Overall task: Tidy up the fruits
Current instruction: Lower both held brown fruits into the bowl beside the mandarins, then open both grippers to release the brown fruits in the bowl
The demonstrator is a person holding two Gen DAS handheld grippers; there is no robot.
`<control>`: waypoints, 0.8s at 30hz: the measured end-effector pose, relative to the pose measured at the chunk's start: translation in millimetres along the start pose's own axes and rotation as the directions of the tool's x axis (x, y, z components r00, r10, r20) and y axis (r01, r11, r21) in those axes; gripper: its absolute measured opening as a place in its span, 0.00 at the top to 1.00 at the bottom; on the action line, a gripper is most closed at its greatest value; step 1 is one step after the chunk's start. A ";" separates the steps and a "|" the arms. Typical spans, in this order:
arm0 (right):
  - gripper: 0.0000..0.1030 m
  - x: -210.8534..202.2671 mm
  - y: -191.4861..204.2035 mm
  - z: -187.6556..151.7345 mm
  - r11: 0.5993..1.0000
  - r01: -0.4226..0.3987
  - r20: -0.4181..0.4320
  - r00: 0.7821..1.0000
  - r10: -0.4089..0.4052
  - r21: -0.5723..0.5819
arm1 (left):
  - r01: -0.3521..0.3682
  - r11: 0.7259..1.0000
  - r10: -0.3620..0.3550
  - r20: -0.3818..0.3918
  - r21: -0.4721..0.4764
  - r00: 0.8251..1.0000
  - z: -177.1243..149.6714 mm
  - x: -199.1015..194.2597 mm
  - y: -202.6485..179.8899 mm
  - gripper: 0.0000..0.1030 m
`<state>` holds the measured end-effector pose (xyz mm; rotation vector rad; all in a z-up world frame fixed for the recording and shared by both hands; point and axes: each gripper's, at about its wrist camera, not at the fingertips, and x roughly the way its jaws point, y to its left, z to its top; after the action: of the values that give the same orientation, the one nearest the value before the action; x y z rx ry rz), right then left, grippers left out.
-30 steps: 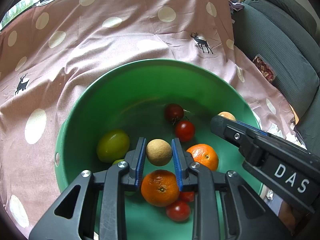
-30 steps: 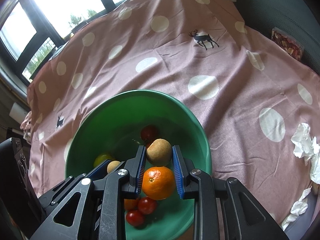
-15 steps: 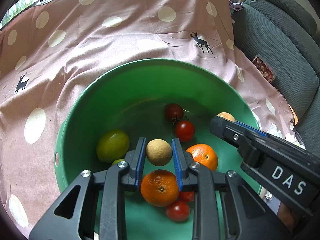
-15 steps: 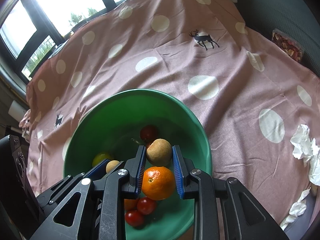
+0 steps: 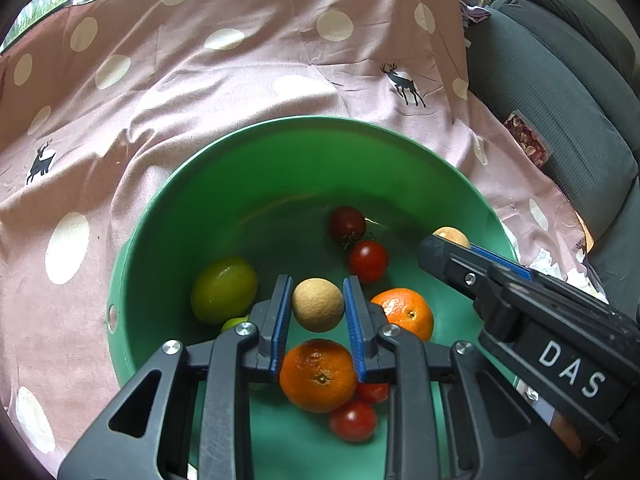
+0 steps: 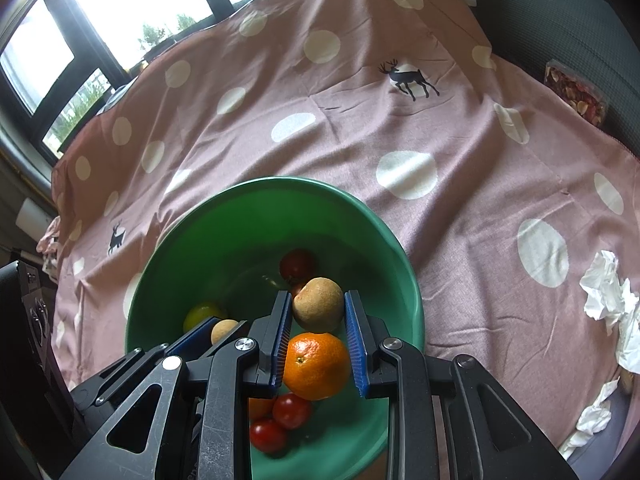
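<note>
A green bowl (image 5: 320,122) (image 6: 280,181) sits on the dotted cloth, and both grippers hang over it. My left gripper (image 5: 317,286) is shut on a small tan round fruit (image 5: 318,306). My right gripper (image 6: 317,298) is shut on a slightly larger tan fruit (image 6: 319,311); from the left wrist it reaches in from the right, that fruit (image 5: 451,234) peeking past its tip. Inside the bowl lie a green lime (image 5: 223,290), two oranges (image 5: 404,313) (image 5: 318,376) and several red tomatoes (image 5: 368,261).
A pink cloth (image 6: 440,128) with white dots and deer prints covers the surface around the bowl. Crumpled white tissues (image 6: 608,296) lie at its right edge. A grey sofa (image 5: 560,80) with a snack packet (image 5: 526,142) stands on the right, windows (image 6: 132,0) behind.
</note>
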<state>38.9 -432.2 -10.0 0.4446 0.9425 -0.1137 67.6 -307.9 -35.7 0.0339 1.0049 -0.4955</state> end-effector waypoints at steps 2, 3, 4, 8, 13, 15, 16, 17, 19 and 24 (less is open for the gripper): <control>0.73 0.1 -0.4 0.1 1.000 -0.001 0.000 1.000 0.001 -0.001 | 0.005 1.000 -0.005 -0.003 -0.006 1.000 0.2 -0.3 0.0 0.74; 0.73 0.1 -0.4 0.0 1.000 -0.001 0.000 1.000 0.001 0.000 | 0.008 1.000 -0.008 -0.004 -0.009 1.000 -0.6 -0.6 -0.5 0.74; 0.73 0.2 -0.4 -0.1 1.000 0.000 0.000 1.000 0.000 0.000 | 0.010 1.000 -0.010 -0.006 -0.012 1.000 0.6 -0.5 -0.1 0.74; 0.73 0.0 -0.7 -0.1 1.000 -0.001 0.000 1.000 0.001 0.001 | 0.018 1.000 -0.018 -0.010 -0.018 1.000 1.5 -1.3 1.8 0.75; 0.73 0.1 -1.0 -0.5 1.000 -0.009 -0.002 1.000 0.009 0.004 | 0.043 0.998 -0.043 -0.012 -0.034 0.999 3.2 -2.8 4.6 0.73; 0.73 0.0 -1.5 -0.2 1.000 -0.011 -0.001 1.000 0.011 0.004 | 0.054 0.998 -0.055 -0.013 -0.040 0.998 3.6 -3.8 5.5 0.72; 0.73 0.0 -1.5 -0.5 1.000 -0.012 -0.002 1.000 0.012 0.005 | 0.058 0.997 -0.059 -0.014 -0.040 0.998 3.8 -4.5 5.9 0.72; 0.73 0.1 -1.9 -0.6 1.000 -0.013 -0.002 1.000 0.013 0.005 | 0.063 0.997 -0.064 -0.013 -0.041 0.998 3.7 -4.8 5.6 0.70; 0.73 -0.5 -1.7 -0.3 1.000 -0.013 -0.001 1.000 0.013 0.006 | 0.073 0.997 -0.074 -0.012 -0.039 0.997 4.1 -5.3 5.2 0.67; 0.73 -0.8 -2.1 -0.1 1.000 -0.019 -0.002 1.000 0.019 0.009 | 0.083 0.996 -0.083 -0.007 -0.027 0.997 3.9 -6.2 1.6 0.57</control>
<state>37.7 -434.1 -10.2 0.4620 0.9403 -0.1004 68.7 -305.1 -28.9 -0.0297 1.0236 -0.5579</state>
